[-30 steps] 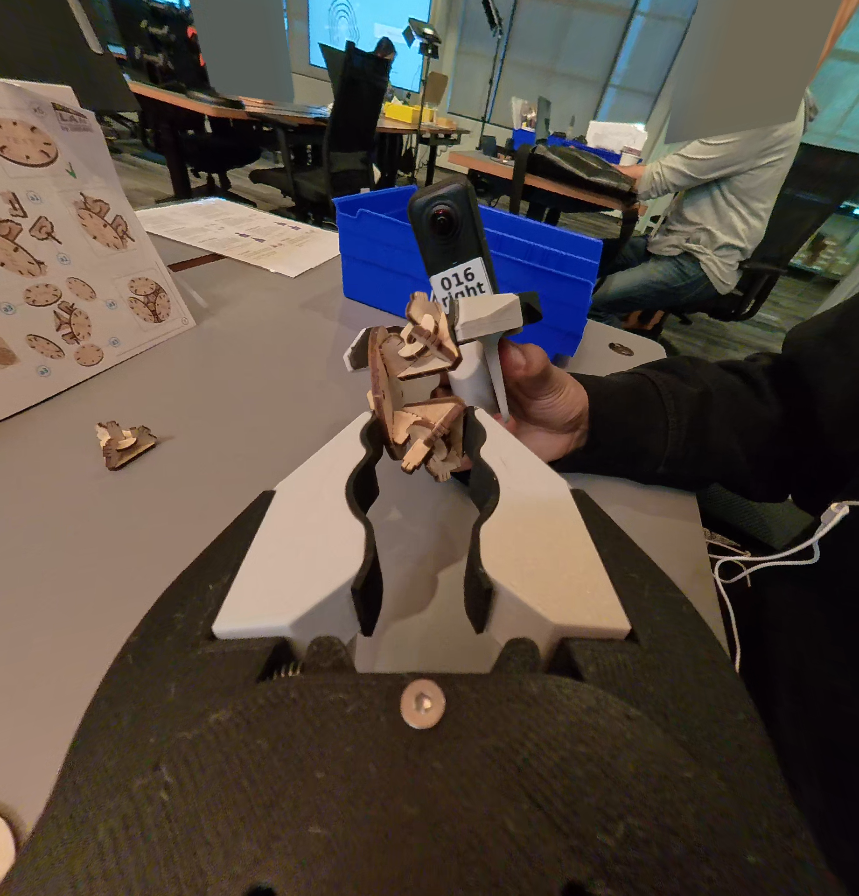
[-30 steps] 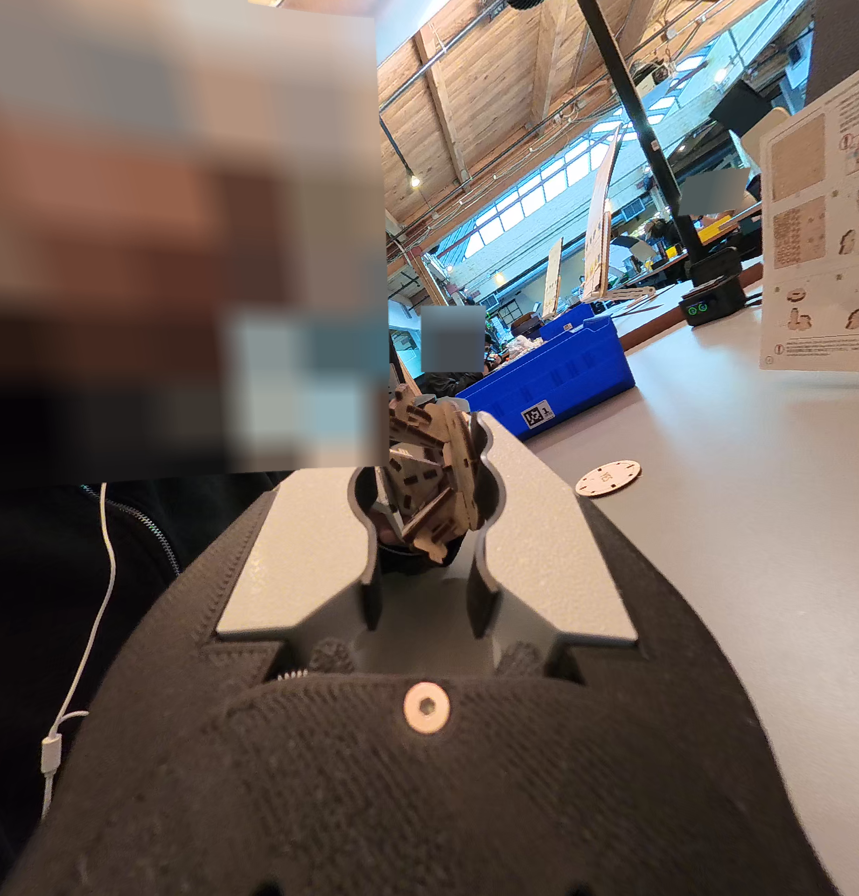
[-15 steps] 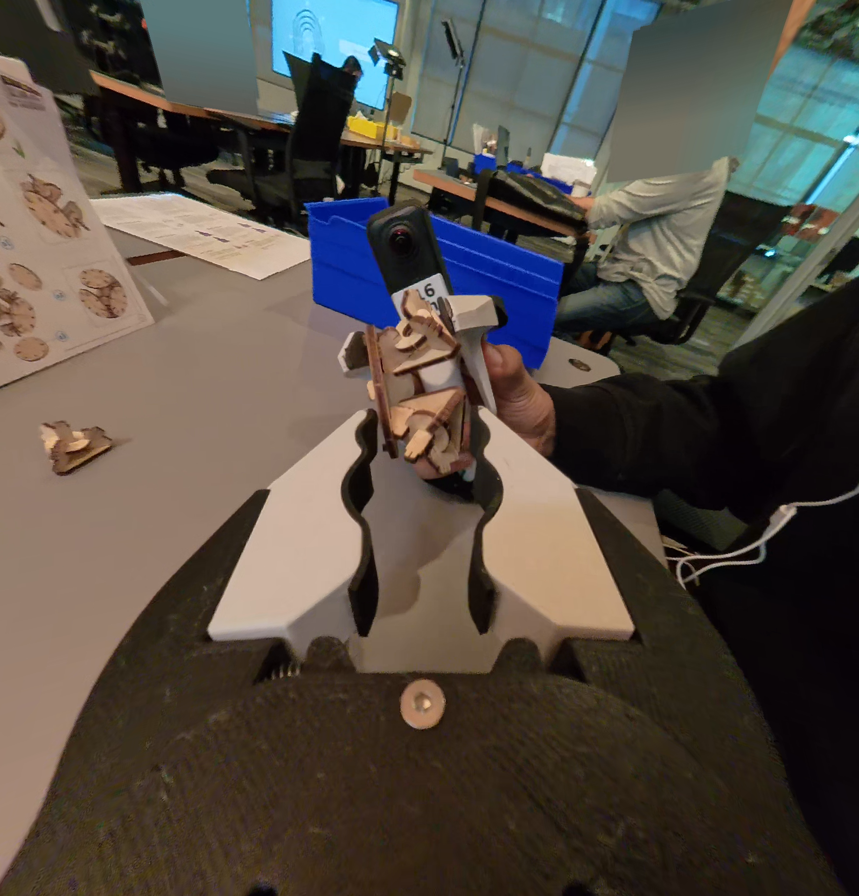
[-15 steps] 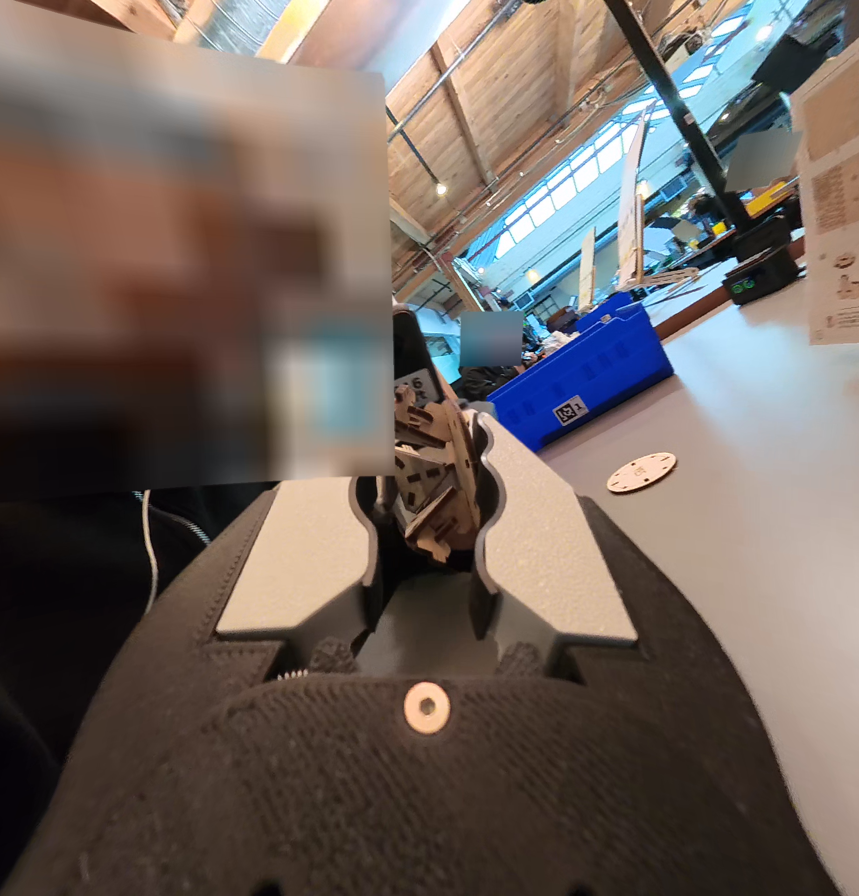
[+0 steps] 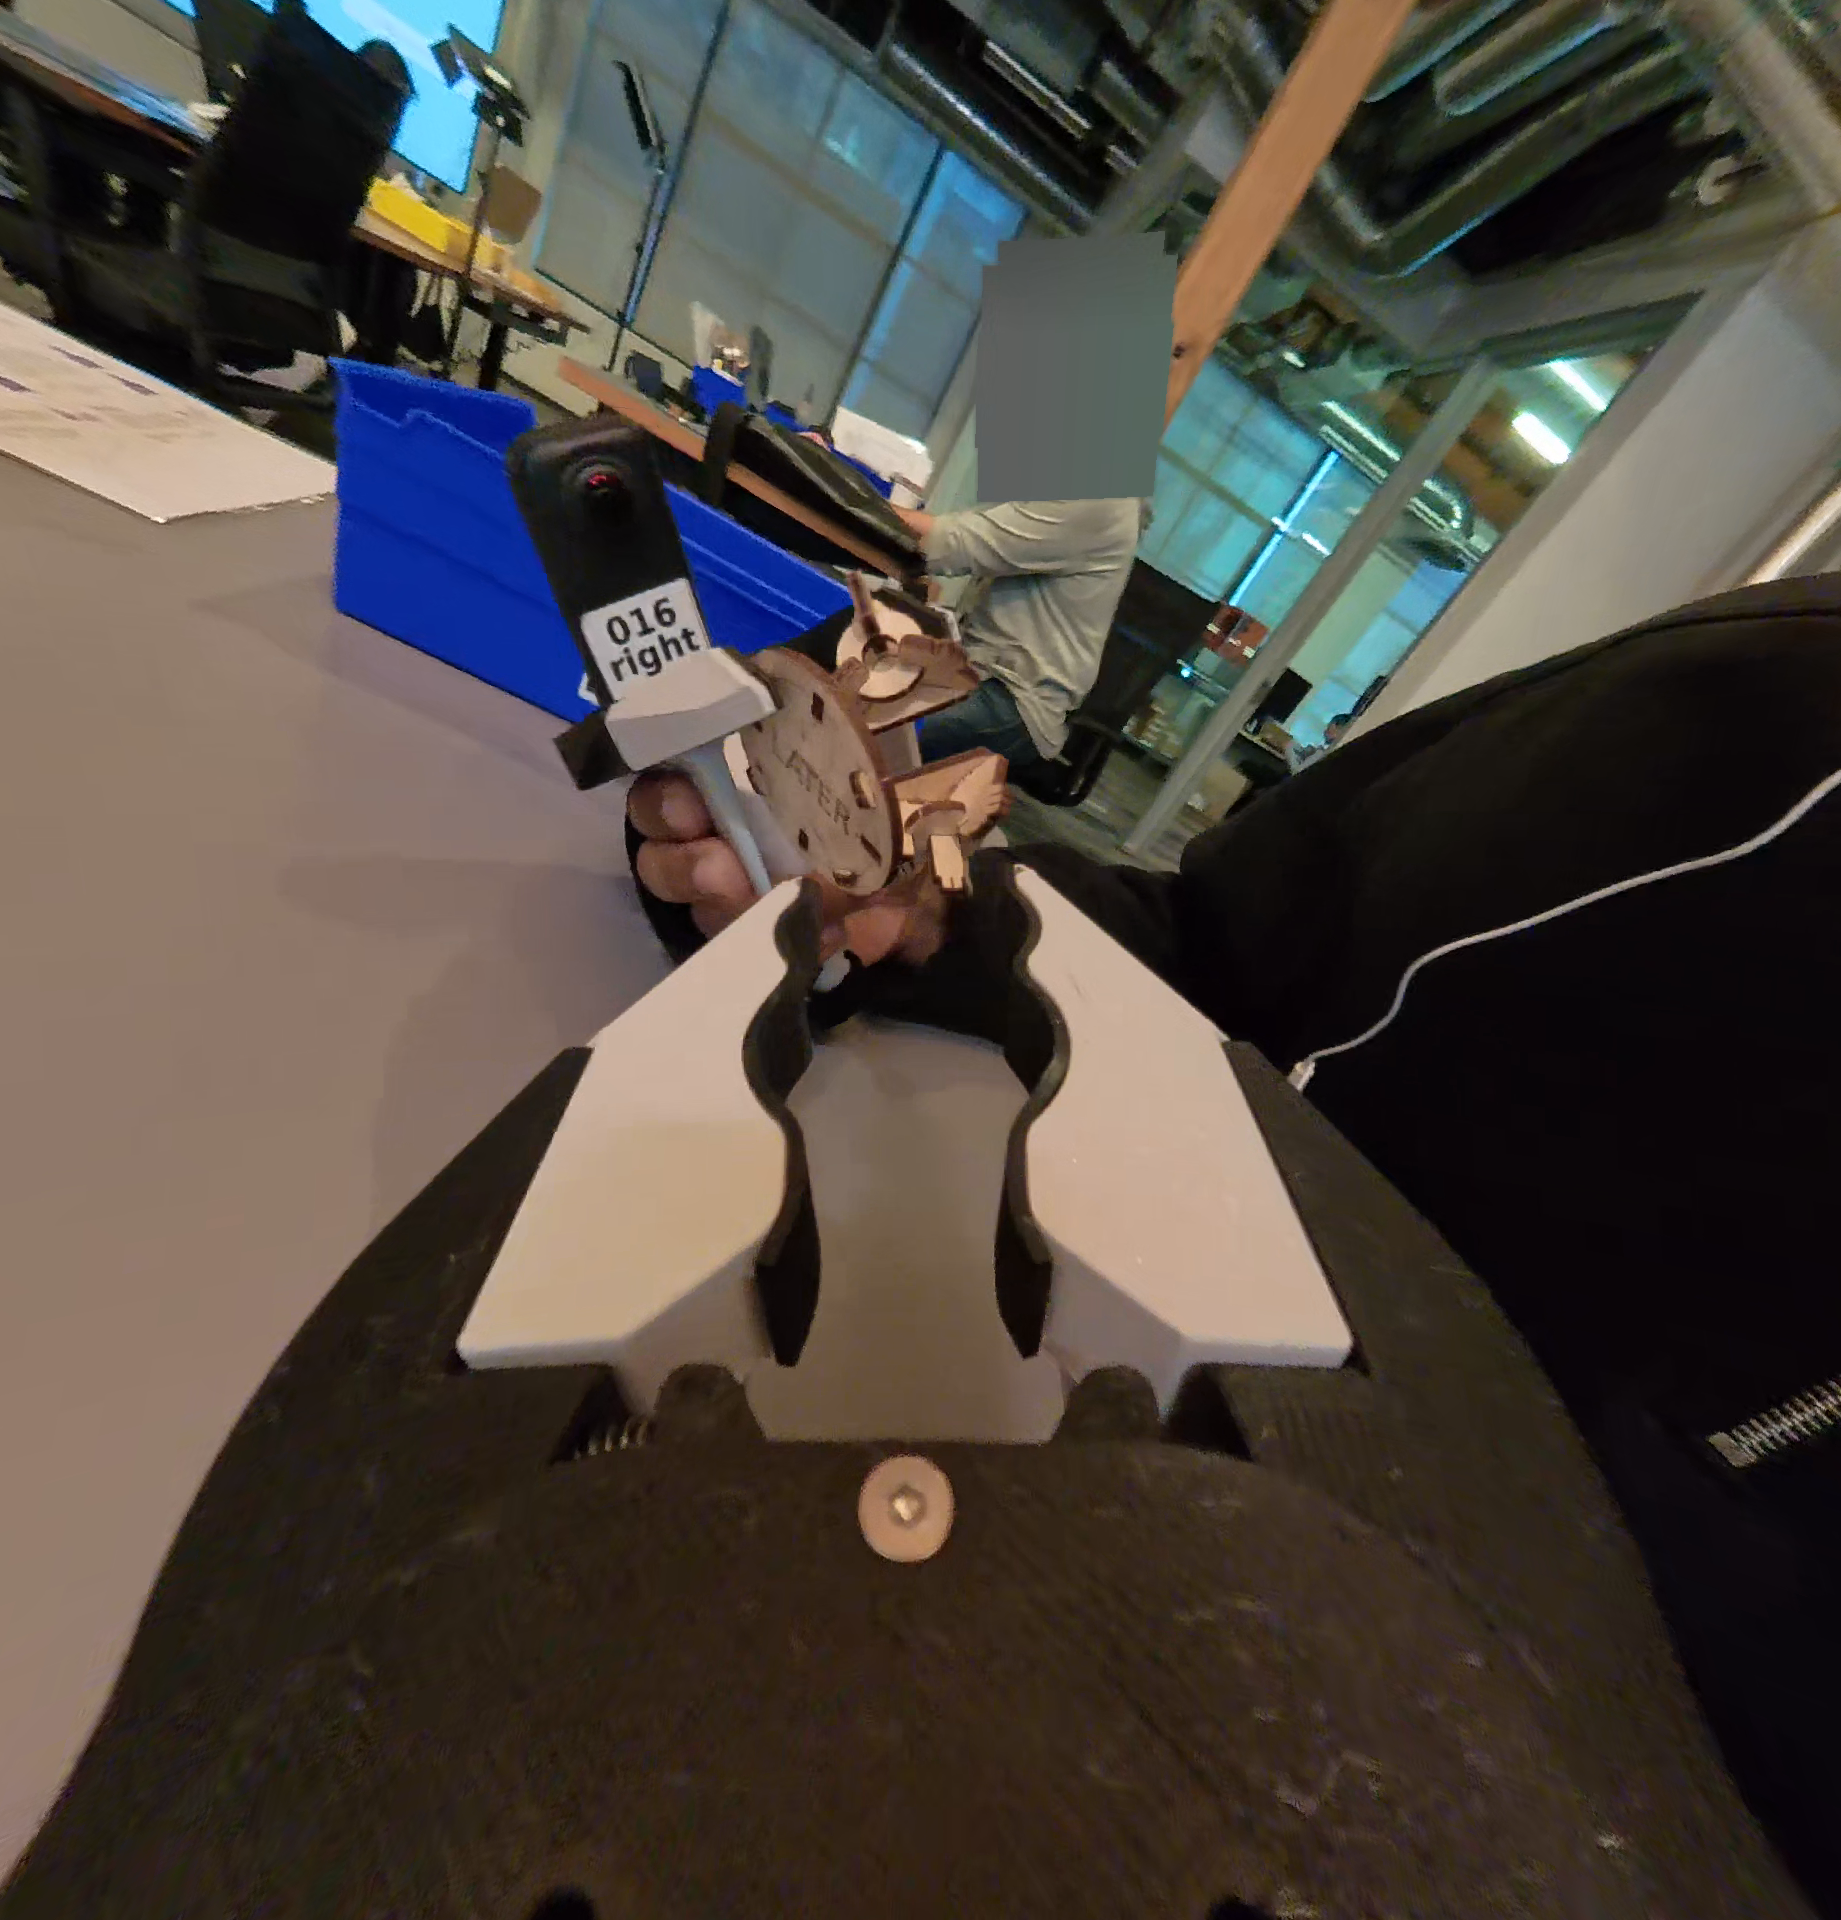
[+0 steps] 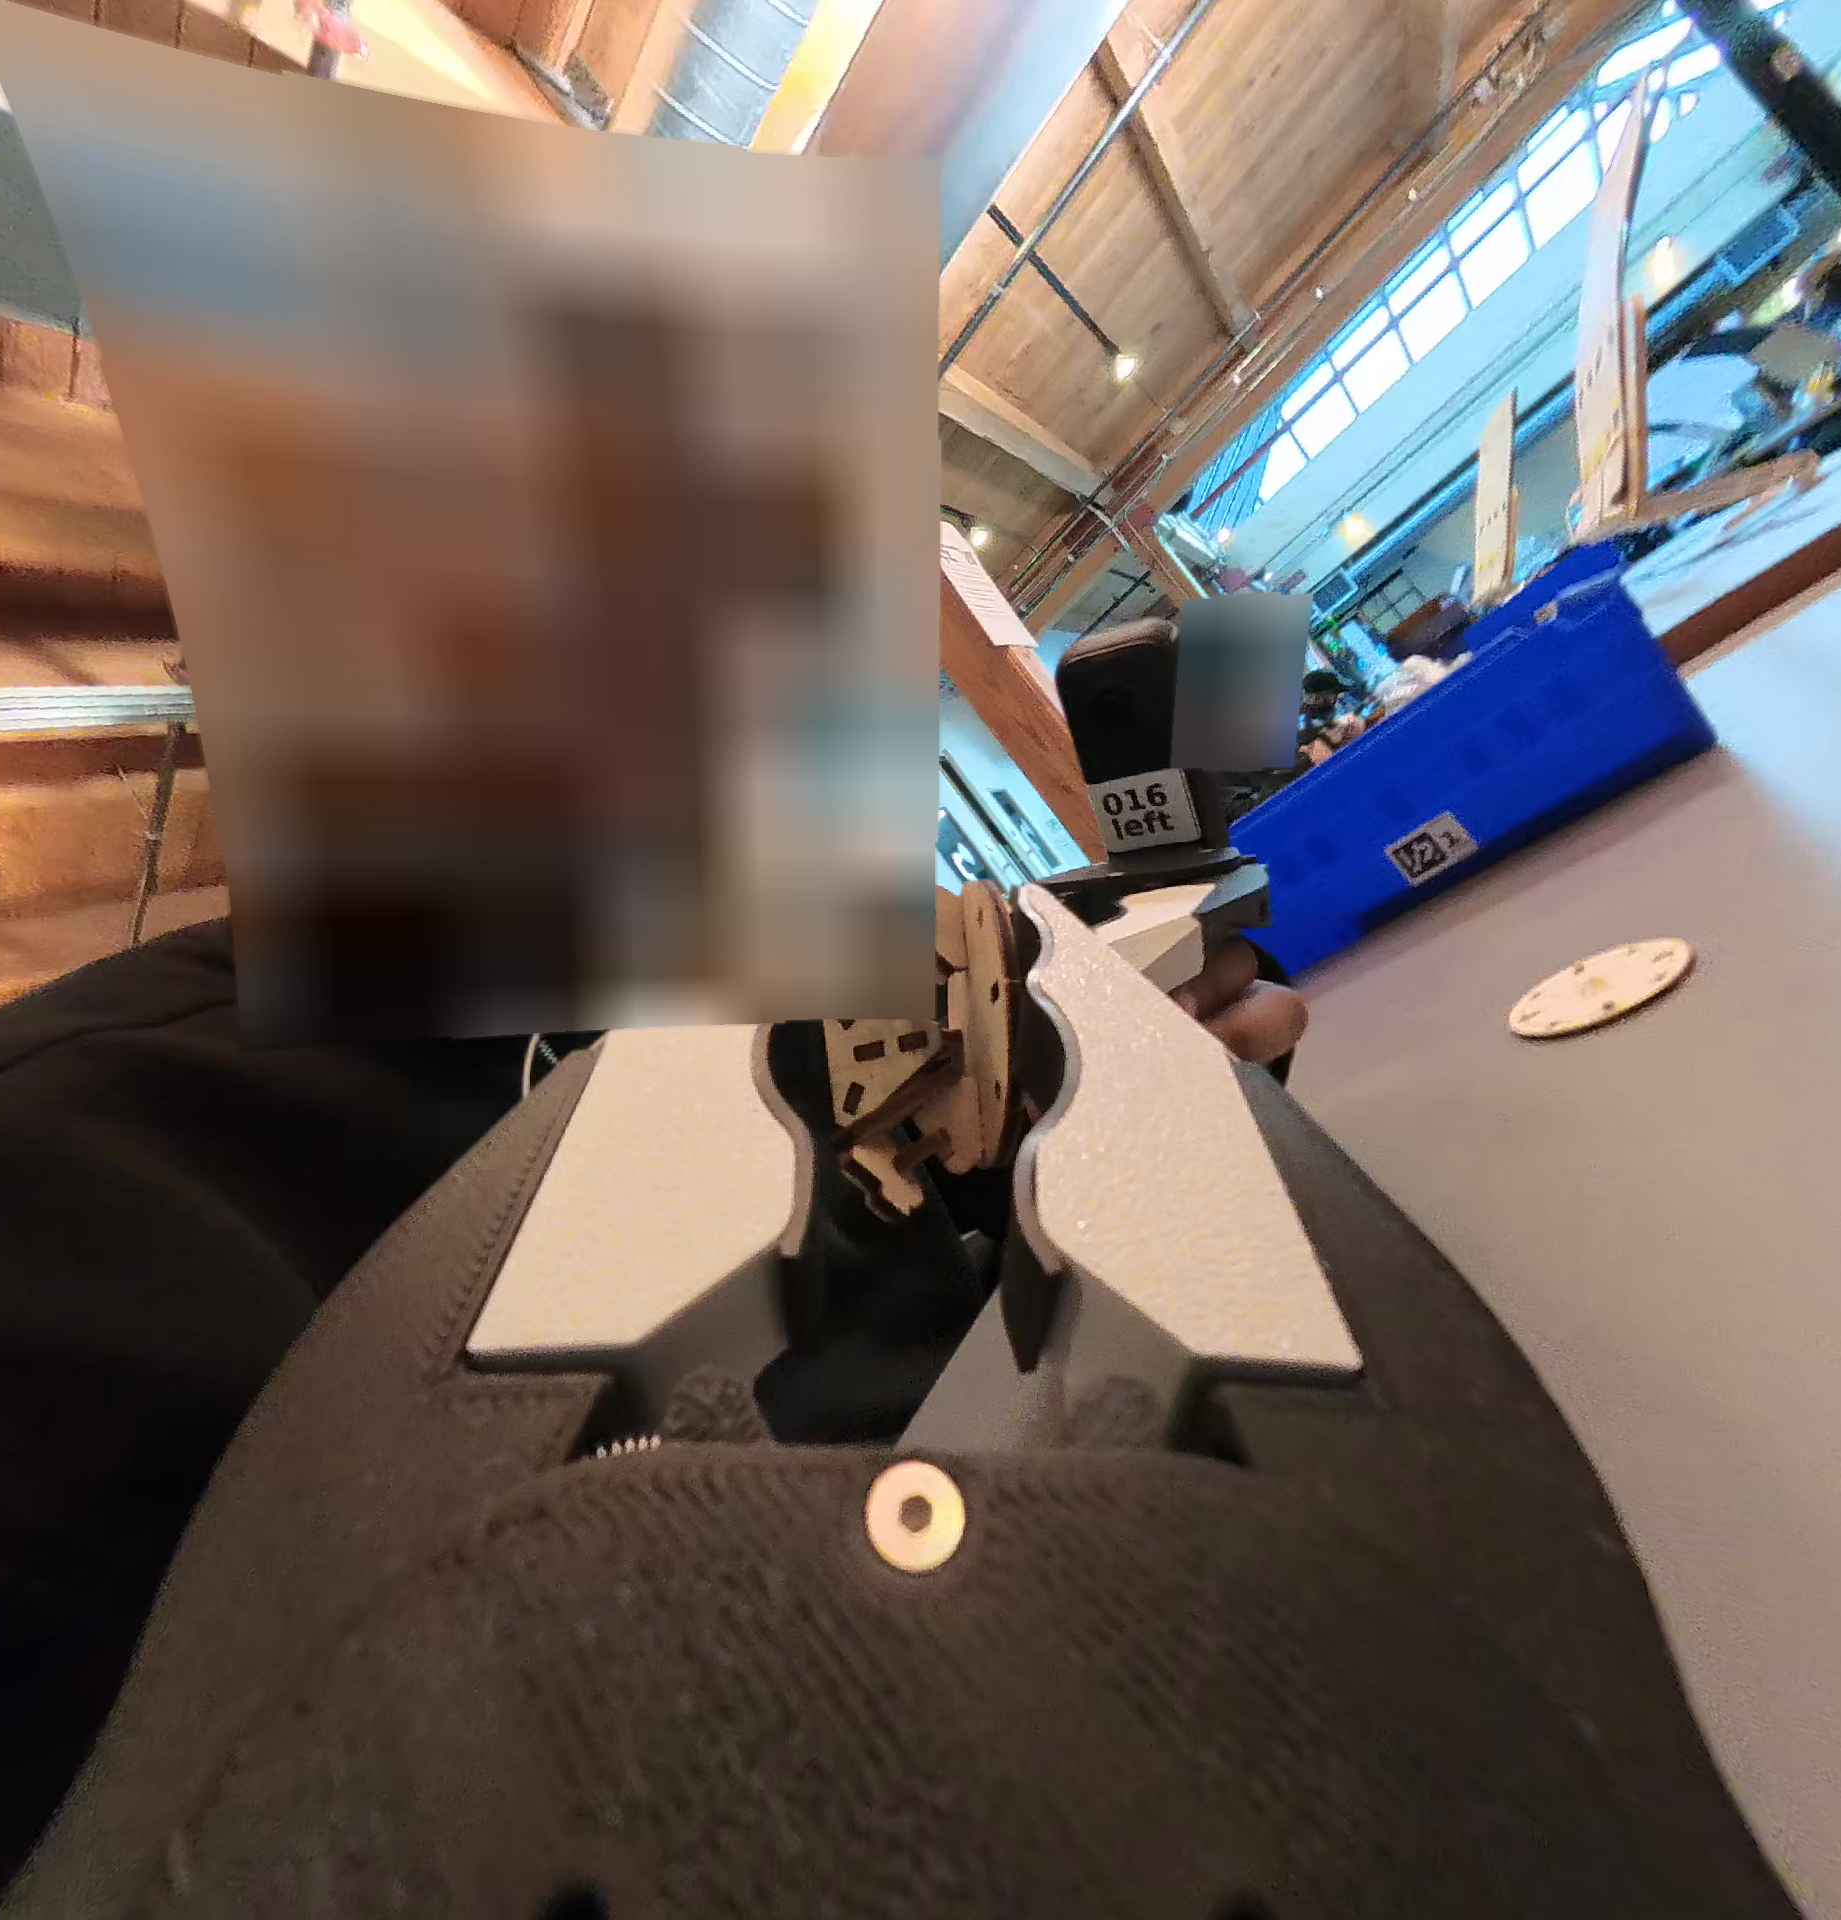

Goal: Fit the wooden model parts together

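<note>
- Pinching a wooden gear assembly (image 6: 973, 1049), the right tool (image 6: 895, 1039) has its fingers closed on the stacked laser-cut plates. One pad lies flat against the round disc face; the other side is partly hidden by a blurred patch.
- The left tool (image 5: 900, 894) stands spread. The assembly sits just past its fingertips, with the disc's lower rim at the tip of one finger (image 5: 791, 935) and a clear gap to the other, so it grips nothing.
- Both tools meet well above the bench (image 5: 220, 831), facing each other, with the assembly between them.
- A hand (image 5: 687, 862) wraps the right tool's handle just below the wood.
- Beyond the left tool's tips stands a blue bin (image 5: 428, 520). A loose wooden disc (image 6: 1602, 982) lies on the bench off to the right tool's side, well apart from it.
- Risk, as I judge it: only one tool holds the piece, and it holds it by thin plates. A twist or a nudge from the spread fingers could turn it in the pads or drop it onto the bench.
- The small tabs sticking out beside the disc look fragile. A finger closing on one at an angle could snap it or pop a press-fit joint.
- A tight squeeze across the stack could push the plates out of line.
</note>
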Tool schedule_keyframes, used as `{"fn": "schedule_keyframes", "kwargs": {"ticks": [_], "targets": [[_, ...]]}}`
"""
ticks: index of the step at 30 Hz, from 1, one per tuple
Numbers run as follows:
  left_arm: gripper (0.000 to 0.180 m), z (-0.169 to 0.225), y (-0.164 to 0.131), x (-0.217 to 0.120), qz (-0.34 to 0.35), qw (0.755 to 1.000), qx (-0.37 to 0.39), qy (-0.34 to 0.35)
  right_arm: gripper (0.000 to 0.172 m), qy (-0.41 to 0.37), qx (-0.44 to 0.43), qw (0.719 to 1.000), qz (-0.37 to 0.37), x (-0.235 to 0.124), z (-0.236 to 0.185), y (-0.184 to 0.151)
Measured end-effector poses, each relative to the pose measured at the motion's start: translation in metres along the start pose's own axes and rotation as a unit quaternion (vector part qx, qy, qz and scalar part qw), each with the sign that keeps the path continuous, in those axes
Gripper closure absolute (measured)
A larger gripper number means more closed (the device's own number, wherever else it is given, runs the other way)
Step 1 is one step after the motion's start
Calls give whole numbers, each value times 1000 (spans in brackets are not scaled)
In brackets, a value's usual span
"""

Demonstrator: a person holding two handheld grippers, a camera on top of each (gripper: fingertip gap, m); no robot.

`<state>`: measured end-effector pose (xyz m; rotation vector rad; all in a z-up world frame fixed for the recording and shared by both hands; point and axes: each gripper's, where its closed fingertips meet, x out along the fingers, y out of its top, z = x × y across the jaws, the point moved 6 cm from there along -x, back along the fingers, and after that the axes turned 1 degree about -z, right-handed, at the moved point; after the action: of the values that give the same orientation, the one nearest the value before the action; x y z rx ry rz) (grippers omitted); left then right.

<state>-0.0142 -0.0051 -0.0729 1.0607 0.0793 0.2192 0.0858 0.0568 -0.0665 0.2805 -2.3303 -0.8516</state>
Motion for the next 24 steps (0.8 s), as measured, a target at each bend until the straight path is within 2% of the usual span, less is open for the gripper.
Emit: {"fn": "schedule_keyframes", "kwargs": {"ticks": [9,14,17,22,24], "targets": [[146,-3,-2,0,-2,999,-33,-17,139,-44,-27,997,-64,2,5,-11],[134,-7,-5,0,-14,993,-100,-57,138,-108,-90,974,-175,0,7,-25],[139,-9,-11,2,-43,995,-82,-40,138,-136,-140,955,-224,0,4,-29],[157,-6,-18,6,-81,996,-24,-16,138,-147,-212,923,-284,3,-3,-37],[157,-6,-20,7,-93,996,-2,-12,138,-158,-245,906,-308,4,-5,-40]]}}
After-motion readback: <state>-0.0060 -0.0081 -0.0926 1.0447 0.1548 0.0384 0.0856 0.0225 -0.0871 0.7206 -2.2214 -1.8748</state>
